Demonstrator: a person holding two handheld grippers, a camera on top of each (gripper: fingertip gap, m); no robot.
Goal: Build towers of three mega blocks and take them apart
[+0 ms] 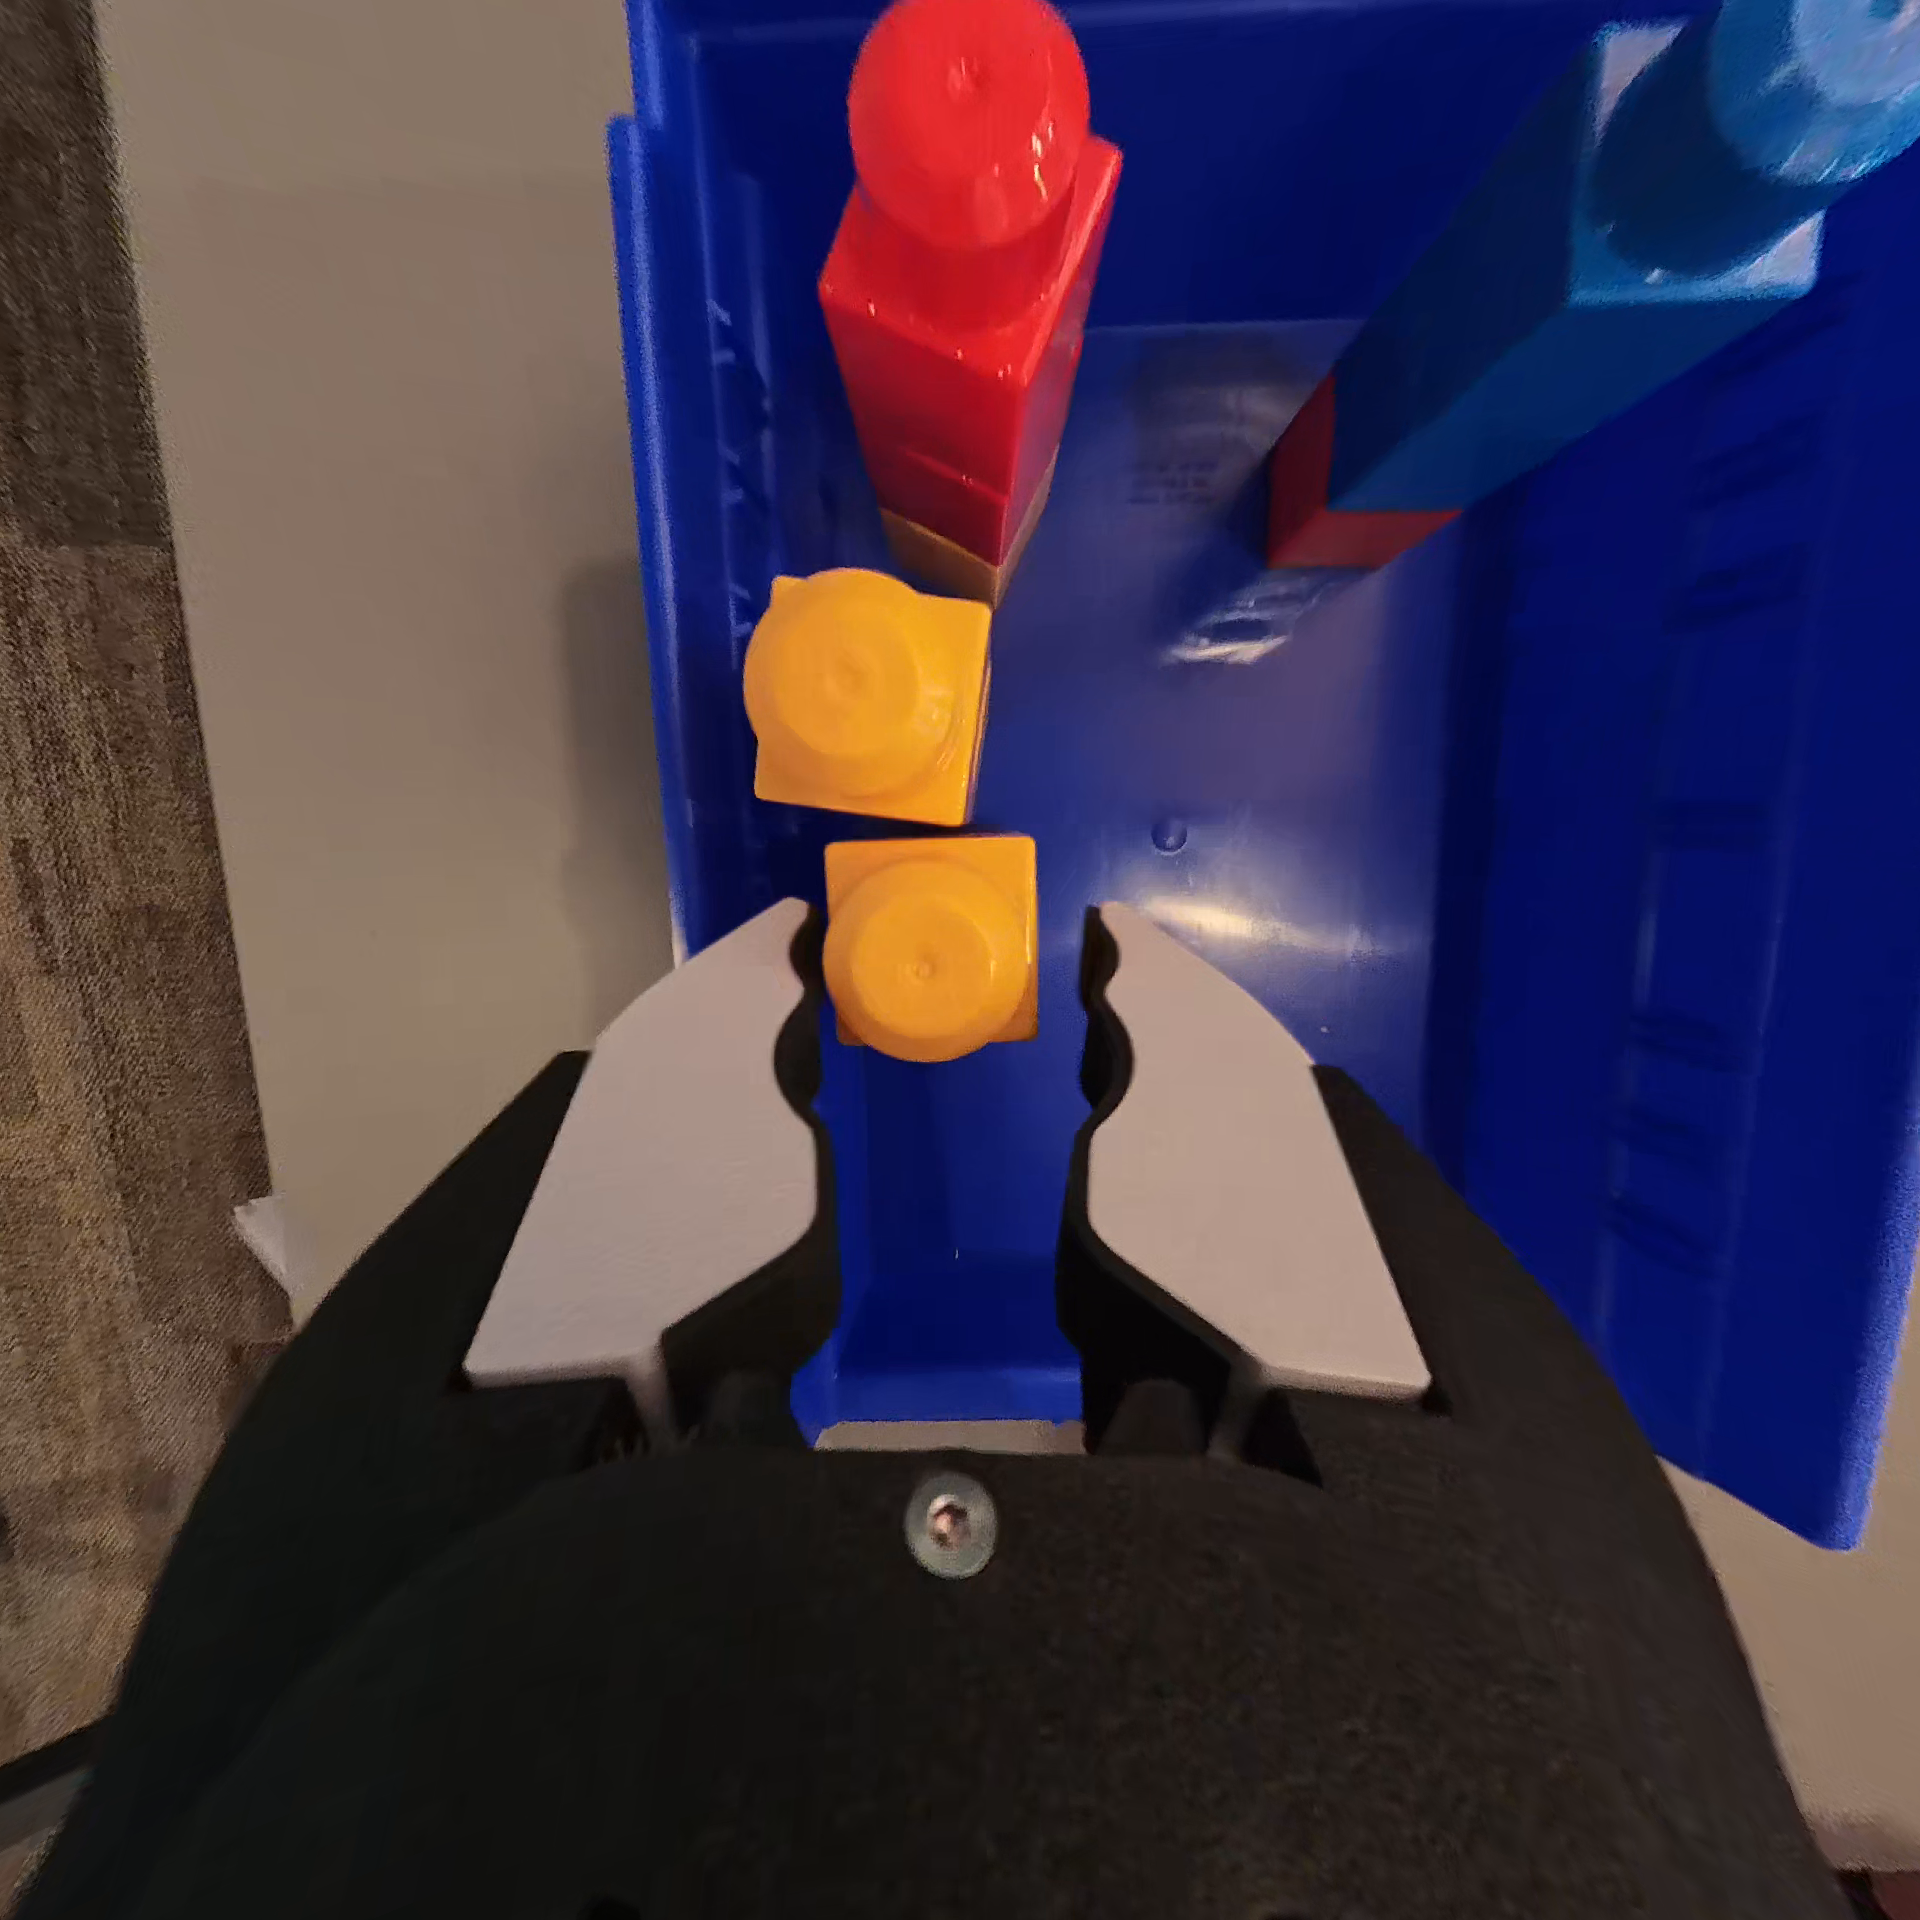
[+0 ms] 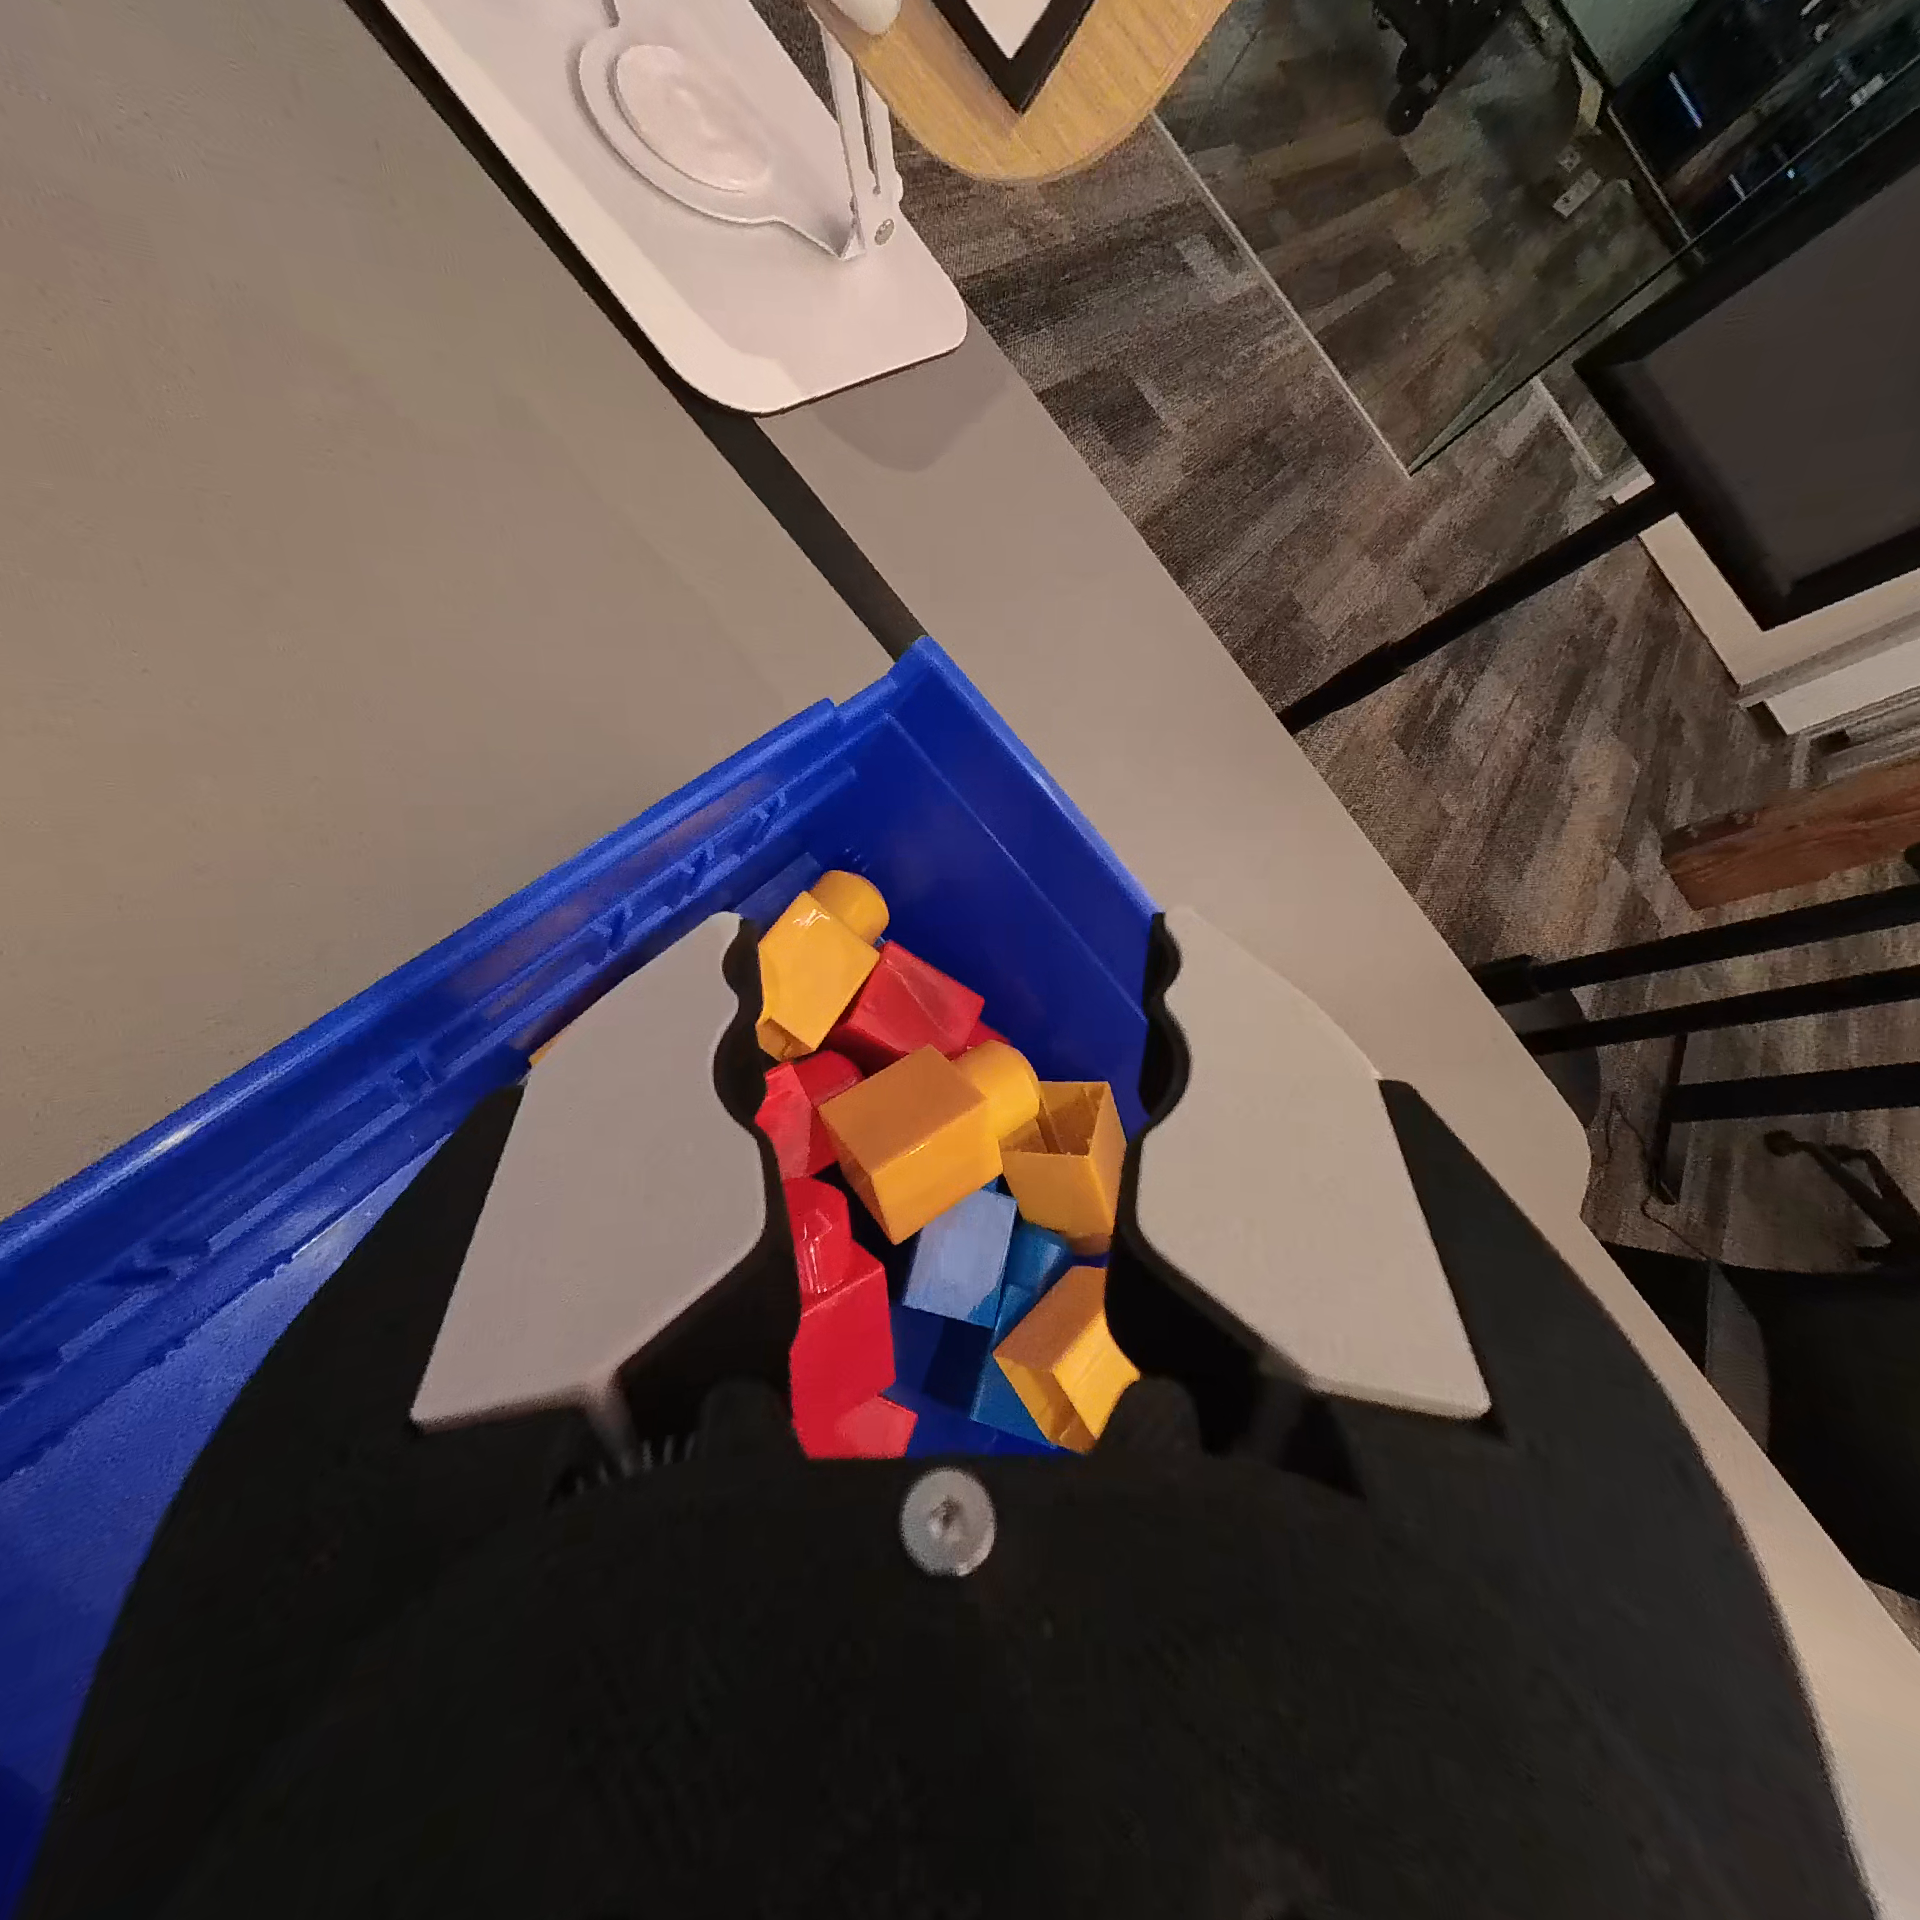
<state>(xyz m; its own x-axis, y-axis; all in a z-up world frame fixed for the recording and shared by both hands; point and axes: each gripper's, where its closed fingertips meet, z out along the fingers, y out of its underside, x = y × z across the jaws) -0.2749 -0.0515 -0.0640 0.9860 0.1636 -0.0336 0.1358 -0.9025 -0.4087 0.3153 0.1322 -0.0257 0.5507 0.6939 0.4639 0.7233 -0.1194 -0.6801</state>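
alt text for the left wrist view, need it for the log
The open left gripper hovers around a yellow block standing in a blue bin, its right pad clear of it. Beyond sit a second yellow block, a red-topped tower and a blue-topped tower.

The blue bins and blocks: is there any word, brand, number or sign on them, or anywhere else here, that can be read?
No legible text in either view.
Blue tray: faint raised lettering moulded into its floor, too small and blurred to read.
Blue bin: raised marks along its rim, blurred; cannot tell whether they are letters.
Yellow block, red tower, blue tower, loose blocks: no writing visible.
White board: embossed shape only, no words.
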